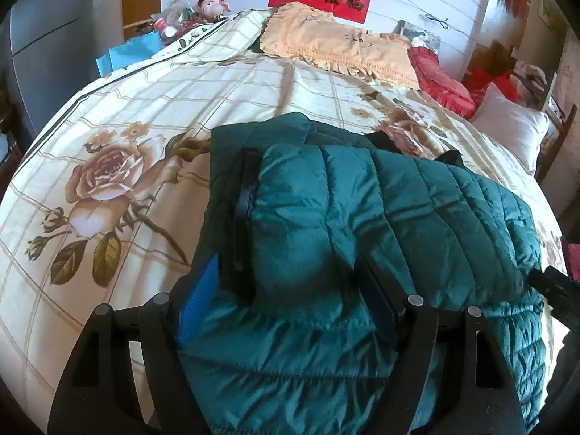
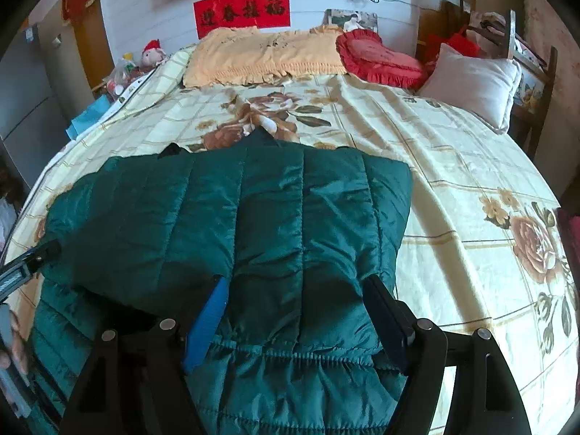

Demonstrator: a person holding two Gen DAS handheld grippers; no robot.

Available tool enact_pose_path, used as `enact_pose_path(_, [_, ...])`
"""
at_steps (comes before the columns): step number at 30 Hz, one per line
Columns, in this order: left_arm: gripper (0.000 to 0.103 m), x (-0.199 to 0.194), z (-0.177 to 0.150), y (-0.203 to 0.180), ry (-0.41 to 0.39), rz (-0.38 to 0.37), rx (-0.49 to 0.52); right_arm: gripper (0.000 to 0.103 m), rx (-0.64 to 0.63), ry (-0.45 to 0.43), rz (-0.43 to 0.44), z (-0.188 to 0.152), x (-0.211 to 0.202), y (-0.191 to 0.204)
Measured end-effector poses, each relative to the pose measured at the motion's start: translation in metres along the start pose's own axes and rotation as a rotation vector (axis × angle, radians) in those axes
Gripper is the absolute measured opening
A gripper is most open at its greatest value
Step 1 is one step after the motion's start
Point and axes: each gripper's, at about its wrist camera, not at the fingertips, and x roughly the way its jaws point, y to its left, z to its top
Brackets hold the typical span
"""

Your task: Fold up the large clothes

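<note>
The bed, spread with a cream rose-printed quilt, filled both views, with a peach pillow and a red heart cushion at its far end under a red banner on the wall. On the near part of the bed lay the green quilted jacket, already doubled over itself, its long axis running across the bed from one gripper to the other, so that each arm had one end of it directly ahead. The left gripper stood over the jacket's left end with its jaws apart, a thick bunch of padded fabric bulging up between them; whether they were pressing on it I could not tell for certain. The right gripper stood likewise at the right end, jaws apart, straddling the gathered elastic hem. Both arms looked equally near. The next fold, I judged, would carry the near edge away toward the pillows, both ends lifted together.
</note>
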Motion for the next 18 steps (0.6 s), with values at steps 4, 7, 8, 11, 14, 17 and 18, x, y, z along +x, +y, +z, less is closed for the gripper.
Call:
enact_pose_path(4, [0.076,0.000,-0.008,0.001,0.023,0.006,0.002,0.077,0.002,0.054,-0.037,-0.008,0.022,-0.003])
enact_pose_path(7, [0.076,-0.007,-0.014,0.005,0.026,-0.006,-0.011,0.079,0.009,0.045,-0.040,-0.011,0.022,-0.006])
enact_pose_path(8, [0.076,-0.011,-0.015,0.006,0.026,-0.008,-0.013,0.079,0.017,0.044,-0.034,-0.011,0.018,-0.008])
enact_pose_path(11, [0.076,-0.023,-0.023,0.011,0.023,-0.015,-0.021,0.079,0.020,0.032,-0.021,-0.013,0.003,-0.009])
enact_pose_path(14, [0.076,-0.034,-0.031,0.015,0.025,-0.020,-0.020,0.079,-0.002,0.016,-0.014,-0.016,-0.012,-0.007])
enact_pose_path(17, [0.076,-0.048,-0.041,0.018,0.016,-0.030,0.000,0.079,-0.018,0.011,-0.002,-0.023,-0.026,-0.003])
enact_pose_path(18, [0.076,-0.053,-0.045,0.019,0.011,-0.029,0.011,0.079,-0.018,0.012,0.010,-0.026,-0.031,-0.002])
